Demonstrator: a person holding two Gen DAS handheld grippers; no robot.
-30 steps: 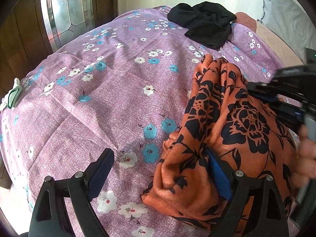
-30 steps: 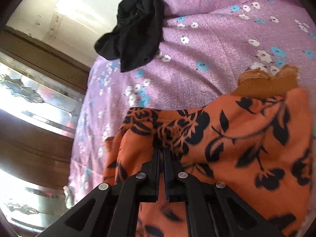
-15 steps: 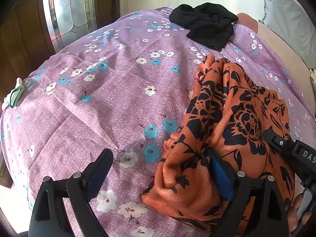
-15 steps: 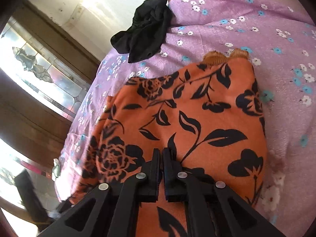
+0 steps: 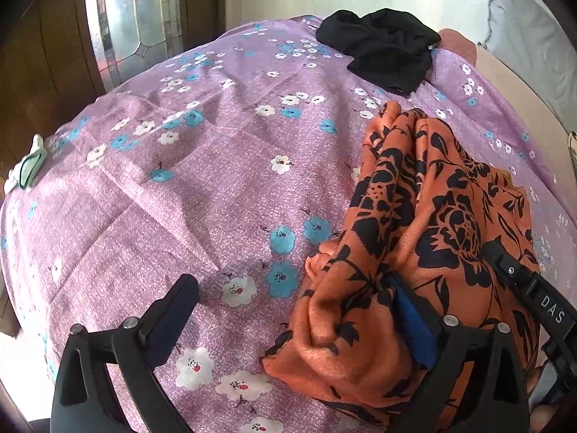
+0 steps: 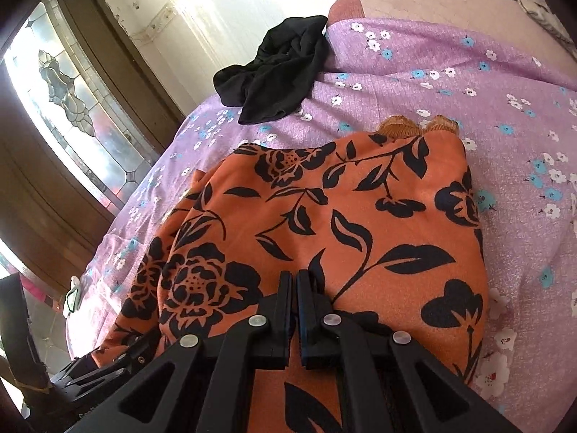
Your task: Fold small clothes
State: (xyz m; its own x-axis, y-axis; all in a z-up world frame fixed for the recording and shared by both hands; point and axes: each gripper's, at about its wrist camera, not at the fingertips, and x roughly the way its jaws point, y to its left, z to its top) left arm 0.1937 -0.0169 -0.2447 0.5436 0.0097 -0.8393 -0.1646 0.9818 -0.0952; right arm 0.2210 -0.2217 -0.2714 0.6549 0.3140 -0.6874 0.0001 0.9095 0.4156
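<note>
An orange garment with black flowers [image 5: 432, 216] lies on the purple flowered bedsheet [image 5: 198, 198], bunched at its near left edge. My left gripper [image 5: 288, 296] stands wide and its jaws are opening. Its left finger is over bare sheet, and the garment's bunched edge drapes against its right finger [image 5: 411, 317]; no pad presses it. In the right wrist view the orange garment [image 6: 324, 216] spreads flat, its ribbed hem at the far end. My right gripper [image 6: 294, 278] is shut, with its tips down on the cloth. The right gripper [image 5: 488, 247] also shows lying across the garment.
A crumpled black garment [image 5: 386, 54] [image 6: 277, 75] lies at the far end of the bed. A small green and white object [image 5: 29, 166] sits at the bed's left edge. A dark wooden door with stained glass [image 5: 137, 18] stands beyond. Bare sheet [image 6: 468, 90] stretches around the garment.
My right gripper swung across with the cloth, and the garment went from bunched and lifted to spread flat. My left gripper's jaws spread slightly wider; that hand stayed put.
</note>
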